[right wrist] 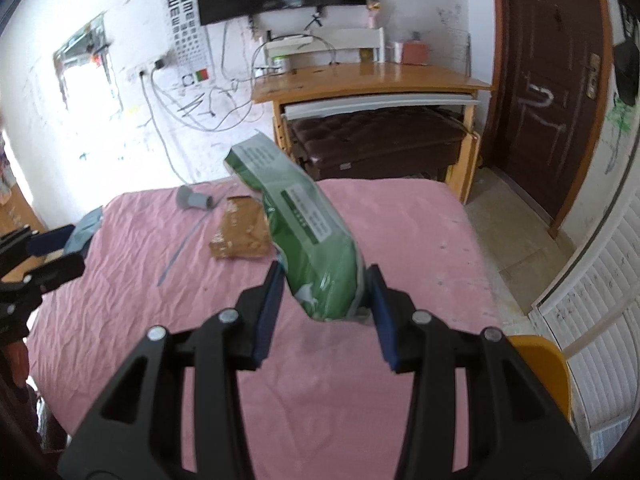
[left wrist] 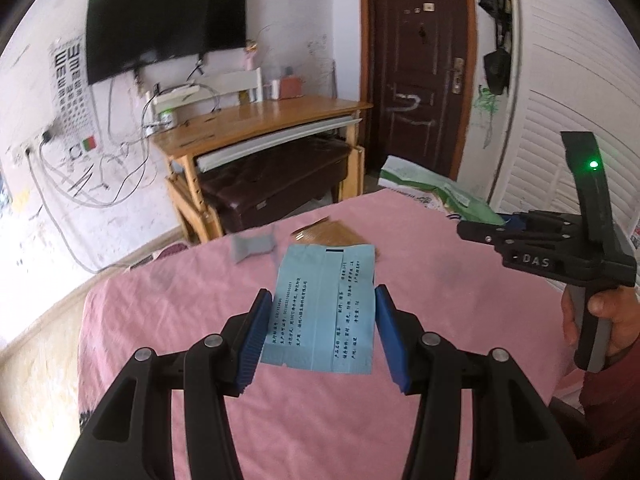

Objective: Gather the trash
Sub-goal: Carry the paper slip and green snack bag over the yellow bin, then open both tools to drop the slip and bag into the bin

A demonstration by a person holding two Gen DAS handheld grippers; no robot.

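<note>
Left gripper [left wrist: 322, 322]: clamped on the blue printed wrapper [left wrist: 326, 308], lifted off the pink cloth [left wrist: 420, 280]. Far left on the cloth, uncollected: grey scrap [right wrist: 194, 200] and brown packet [right wrist: 240, 228]. Right gripper [right wrist: 324, 308]: clenched on the green bag [right wrist: 304, 232], held aloft. No bin visible; roughly halfway by my estimate.

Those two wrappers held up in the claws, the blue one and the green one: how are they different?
The blue wrapper is flat, pale and papery with dark print; the green bag is glossy and puffed out. The blue wrapper sits in the left gripper; the green bag sits in the right gripper. The blue wrapper hangs spread like a sheet, while the green bag juts up at a slant. Both are clamped and lifted clear of the pink cloth.
</note>
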